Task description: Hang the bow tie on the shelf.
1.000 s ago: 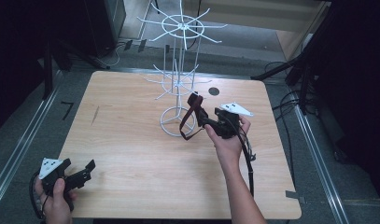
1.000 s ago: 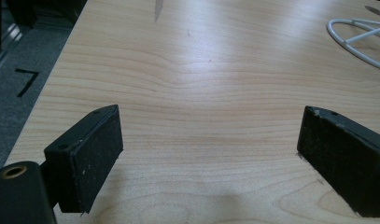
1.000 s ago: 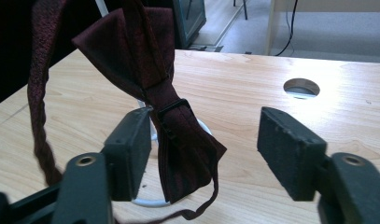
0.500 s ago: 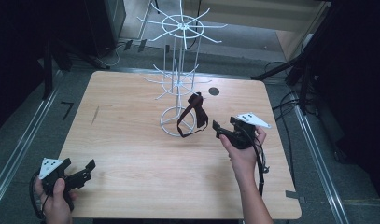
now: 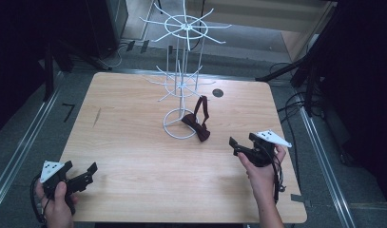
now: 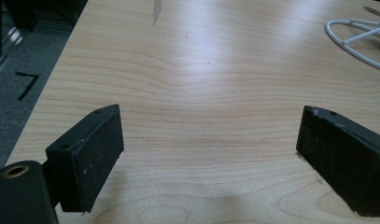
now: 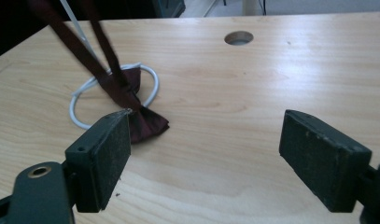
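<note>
A dark red bow tie [image 5: 198,127] hangs by its strap from a lower arm of the white wire rack [image 5: 183,57]. Its bow rests against the rack's base ring [image 5: 171,132]. My right gripper [image 5: 241,144] is open with nothing in it, held just right of and nearer than the bow. In the right gripper view the bow tie [image 7: 143,122] lies just beyond the left jaw of my right gripper [image 7: 206,154], over the base ring [image 7: 152,83]. My left gripper [image 5: 81,170] stands open at the table's front left corner, and my left gripper [image 6: 208,154] has bare wood between its jaws.
The wooden table [image 5: 134,156] has a round cable hole [image 5: 217,92] behind the rack, also seen as the hole [image 7: 239,37]. The rack's base [image 6: 358,46] shows far right in the left gripper view. Dark floor, rails and cables surround the table.
My right gripper has let go of the bow tie and drawn back to the right and toward the person. The bow tie has dropped to hang from the rack. The left gripper stays put.
</note>
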`<state>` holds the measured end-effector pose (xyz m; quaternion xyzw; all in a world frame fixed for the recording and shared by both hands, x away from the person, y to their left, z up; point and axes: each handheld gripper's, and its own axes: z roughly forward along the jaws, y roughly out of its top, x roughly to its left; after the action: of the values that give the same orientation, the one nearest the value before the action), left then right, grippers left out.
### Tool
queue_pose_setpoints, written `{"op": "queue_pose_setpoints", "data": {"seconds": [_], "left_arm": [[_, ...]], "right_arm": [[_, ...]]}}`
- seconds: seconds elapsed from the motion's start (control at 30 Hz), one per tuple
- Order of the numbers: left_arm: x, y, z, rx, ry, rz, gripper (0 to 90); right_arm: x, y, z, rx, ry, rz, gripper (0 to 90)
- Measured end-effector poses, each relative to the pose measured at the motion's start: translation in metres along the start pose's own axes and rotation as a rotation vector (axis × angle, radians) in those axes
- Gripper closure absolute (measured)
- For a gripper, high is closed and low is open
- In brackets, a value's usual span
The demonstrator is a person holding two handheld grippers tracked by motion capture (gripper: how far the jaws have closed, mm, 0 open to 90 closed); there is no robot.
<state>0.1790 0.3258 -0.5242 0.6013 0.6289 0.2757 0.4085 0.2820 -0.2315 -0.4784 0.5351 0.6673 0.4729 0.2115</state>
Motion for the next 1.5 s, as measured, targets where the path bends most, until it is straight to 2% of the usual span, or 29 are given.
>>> {"op": "queue_pose_setpoints", "data": {"seconds": [0.47,0.5,0.8,0.93,1.1,1.23,1.5], "left_arm": [[0.000,0.000,0.000,0.001,0.002,0.003,8.0],[0.000,0.000,0.000,0.001,0.001,0.004,8.0],[-0.001,0.000,0.000,-0.001,0.001,0.005,8.0],[-0.001,0.000,0.000,0.001,0.001,0.008,8.1],[-0.001,0.000,0.000,0.000,0.002,0.012,8.0],[-0.001,0.000,0.000,-0.001,0.000,0.014,8.0],[-0.002,0.000,0.000,-0.004,0.002,0.013,8.0]], "right_arm": [[-0.025,-0.027,-0.022,0.013,-0.029,0.022,14.9],[-0.030,-0.032,-0.027,0.009,-0.034,0.023,14.5],[-0.045,-0.044,-0.041,0.009,-0.061,0.027,14.3],[-0.054,-0.051,-0.049,0.013,-0.076,0.036,14.3],[-0.069,-0.061,-0.062,-0.003,-0.103,0.069,14.3],[-0.076,-0.067,-0.069,0.004,-0.119,0.086,14.3],[-0.088,-0.080,-0.083,0.021,-0.145,0.092,14.3]]}}
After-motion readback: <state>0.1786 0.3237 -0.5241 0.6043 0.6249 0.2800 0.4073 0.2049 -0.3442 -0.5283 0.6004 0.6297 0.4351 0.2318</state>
